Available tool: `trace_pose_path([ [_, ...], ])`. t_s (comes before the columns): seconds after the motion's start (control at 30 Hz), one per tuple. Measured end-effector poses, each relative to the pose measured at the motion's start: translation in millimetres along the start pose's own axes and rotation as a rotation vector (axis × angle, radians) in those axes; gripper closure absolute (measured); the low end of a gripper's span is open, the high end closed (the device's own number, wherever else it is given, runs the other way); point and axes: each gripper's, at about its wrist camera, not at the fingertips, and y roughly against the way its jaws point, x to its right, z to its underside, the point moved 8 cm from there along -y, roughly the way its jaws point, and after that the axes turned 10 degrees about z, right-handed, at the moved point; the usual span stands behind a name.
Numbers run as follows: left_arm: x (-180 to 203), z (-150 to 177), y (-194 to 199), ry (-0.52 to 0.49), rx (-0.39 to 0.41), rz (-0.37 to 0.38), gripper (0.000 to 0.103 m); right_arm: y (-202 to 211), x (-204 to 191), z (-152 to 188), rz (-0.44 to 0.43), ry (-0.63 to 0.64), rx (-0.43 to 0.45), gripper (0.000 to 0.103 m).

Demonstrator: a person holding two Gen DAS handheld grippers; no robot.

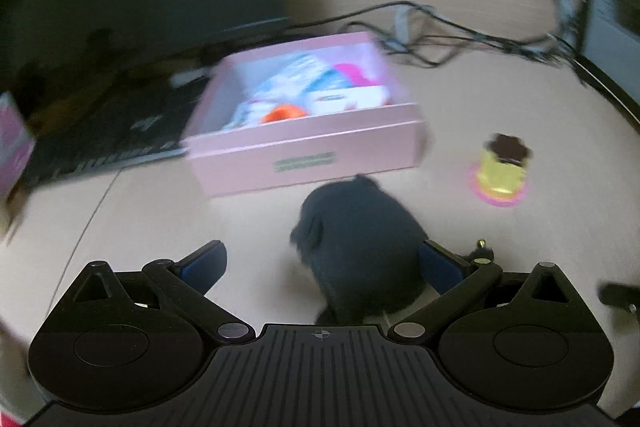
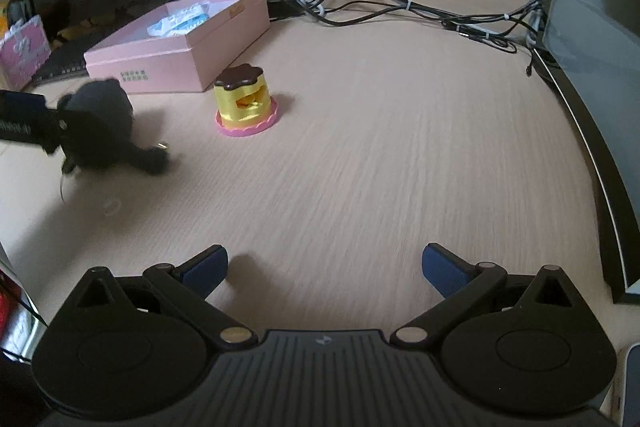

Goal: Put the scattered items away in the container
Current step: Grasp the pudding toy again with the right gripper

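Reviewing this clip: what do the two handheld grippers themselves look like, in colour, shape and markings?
Both look alike. The left gripper and right gripper have matte black bodies with a ribbed centre plate bearing a small crosshair mark, round discs either side, silver pivot pins, and angled black fingers tipped with blue pads. No cables or sleeves show.

The right tool (image 2: 324, 267) is hanging wide open over the bare desk (image 2: 380, 147). A yellow toy cake (image 2: 245, 101) is sitting beside the pink box (image 2: 180, 45). The left tool (image 2: 24, 123) is touching a black fuzzy toy (image 2: 102, 123).
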Motion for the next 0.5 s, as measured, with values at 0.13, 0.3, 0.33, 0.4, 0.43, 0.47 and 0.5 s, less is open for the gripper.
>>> trace_pose_path([
  [0.13, -32, 3, 12, 0.155, 0.025, 0.025, 0.000, 0, -5, 1, -0.009, 0.058, -0.003, 0.000],
  [0.3, -69, 13, 30, 0.262, 0.048, -0.056, 0.000, 3, -16, -10, -0.061, 0.075, 0.034, 0.000],
  [0.33, -74, 17, 33, 0.279, 0.044, -0.066, 0.000, 4, -18, -17, -0.057, 0.081, 0.062, 0.000],
  [0.4, -81, 26, 39, 0.308, 0.034, -0.078, 0.000, 5, -25, -30, -0.060, 0.096, 0.112, 0.001],
  [0.43, -81, 32, 43, 0.316, 0.026, -0.079, 0.000, 4, -30, -38, -0.065, 0.109, 0.134, 0.004],
  [0.47, -81, 36, 45, 0.321, 0.019, -0.076, 0.000, 1, -34, -46, -0.068, 0.123, 0.145, 0.007],
  [0.5, -80, 42, 48, 0.324, 0.012, -0.071, 0.000, -4, -39, -54, -0.073, 0.134, 0.152, 0.011],
])
